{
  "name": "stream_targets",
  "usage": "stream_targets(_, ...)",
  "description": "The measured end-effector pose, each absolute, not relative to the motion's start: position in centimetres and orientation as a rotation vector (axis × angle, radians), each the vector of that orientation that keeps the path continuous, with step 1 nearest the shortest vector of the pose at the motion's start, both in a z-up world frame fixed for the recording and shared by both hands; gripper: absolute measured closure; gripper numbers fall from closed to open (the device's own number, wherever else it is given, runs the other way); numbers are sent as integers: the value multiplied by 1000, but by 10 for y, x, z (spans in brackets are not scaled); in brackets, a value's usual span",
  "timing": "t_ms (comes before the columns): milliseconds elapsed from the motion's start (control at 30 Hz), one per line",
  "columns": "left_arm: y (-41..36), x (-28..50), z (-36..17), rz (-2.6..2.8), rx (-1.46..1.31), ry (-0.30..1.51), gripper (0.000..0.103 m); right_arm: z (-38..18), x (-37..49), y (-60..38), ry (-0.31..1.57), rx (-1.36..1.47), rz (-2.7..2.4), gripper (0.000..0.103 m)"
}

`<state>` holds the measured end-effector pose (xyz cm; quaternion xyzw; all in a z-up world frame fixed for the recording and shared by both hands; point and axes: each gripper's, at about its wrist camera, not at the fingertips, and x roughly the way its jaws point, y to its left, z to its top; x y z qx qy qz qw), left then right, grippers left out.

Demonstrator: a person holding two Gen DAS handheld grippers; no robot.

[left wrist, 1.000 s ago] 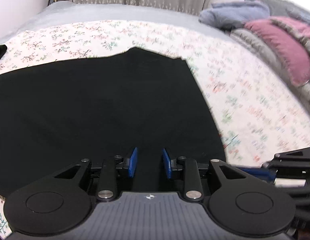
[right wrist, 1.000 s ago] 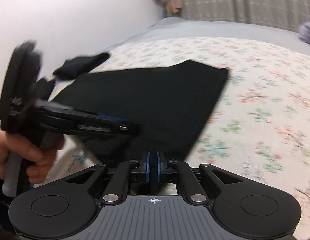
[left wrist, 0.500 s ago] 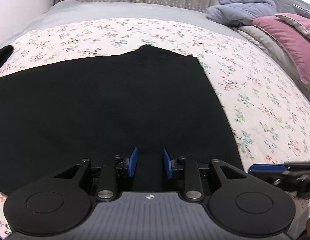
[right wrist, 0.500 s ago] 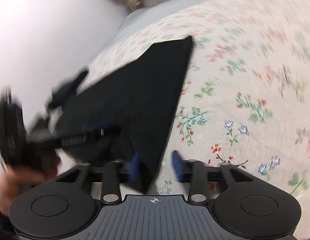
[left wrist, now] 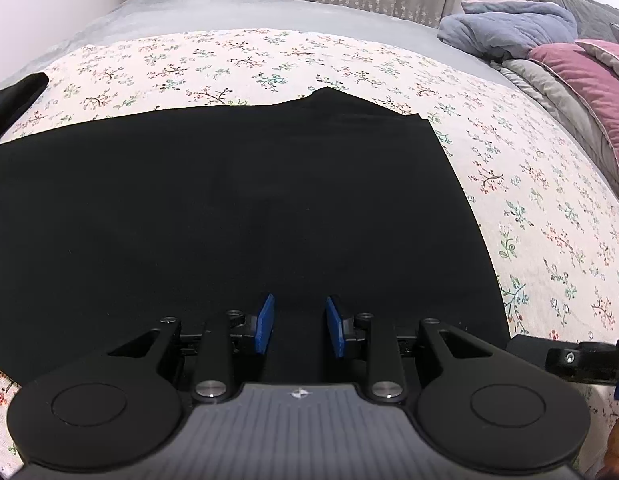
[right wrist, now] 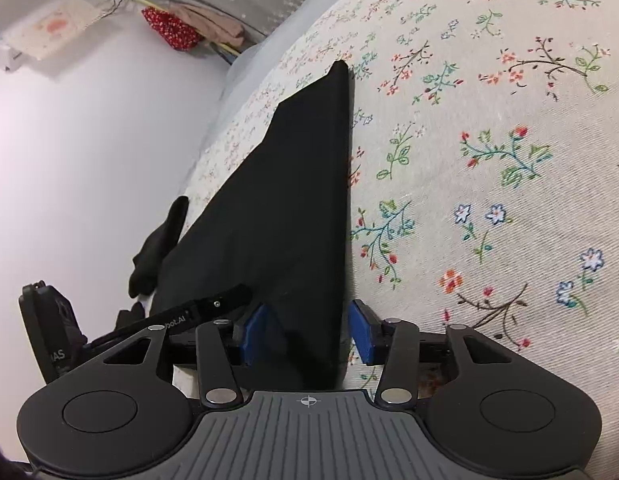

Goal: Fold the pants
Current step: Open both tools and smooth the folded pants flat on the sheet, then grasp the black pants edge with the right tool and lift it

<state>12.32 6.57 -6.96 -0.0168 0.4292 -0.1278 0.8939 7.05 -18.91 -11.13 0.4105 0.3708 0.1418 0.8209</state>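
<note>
- Black pants (left wrist: 237,216) lie flat on the floral bed (left wrist: 549,208); pillows (left wrist: 581,80) sit beyond them.
- Left gripper (left wrist: 299,330) and right gripper (right wrist: 307,334): jaws spread over the pants.
- Only the right view shows a dark cloth (right wrist: 159,248) beside the pants.

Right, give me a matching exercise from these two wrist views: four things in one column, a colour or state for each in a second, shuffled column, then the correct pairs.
Things:
1. pants
2. left gripper
3. pillow
4. bedsheet

Colours or states:
A. pink, at the edge of the bed
B. floral print, under the garment
C. open, over dark fabric
D. black, lying flat

Pairs: 1-D, 2-C, 3-A, 4-B
</note>
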Motion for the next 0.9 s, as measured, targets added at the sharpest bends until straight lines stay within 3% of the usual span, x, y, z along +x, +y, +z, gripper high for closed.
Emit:
stream_targets(133, 66, 122, -69, -264, -41, 890, 88, -112, 69, -187, 762, 913, 303, 65)
stream_targets(633, 71, 126, -68, -270, -75, 903, 88, -122, 70, -174, 716, 1033, 309, 70)
stream_targets(733, 71, 126, -68, -270, -74, 903, 88, -124, 66, -176, 706, 1058, 293, 79)
stream_targets(900, 71, 126, -68, -270, -72, 903, 88, -128, 66, -176, 690, 1088, 287, 80)
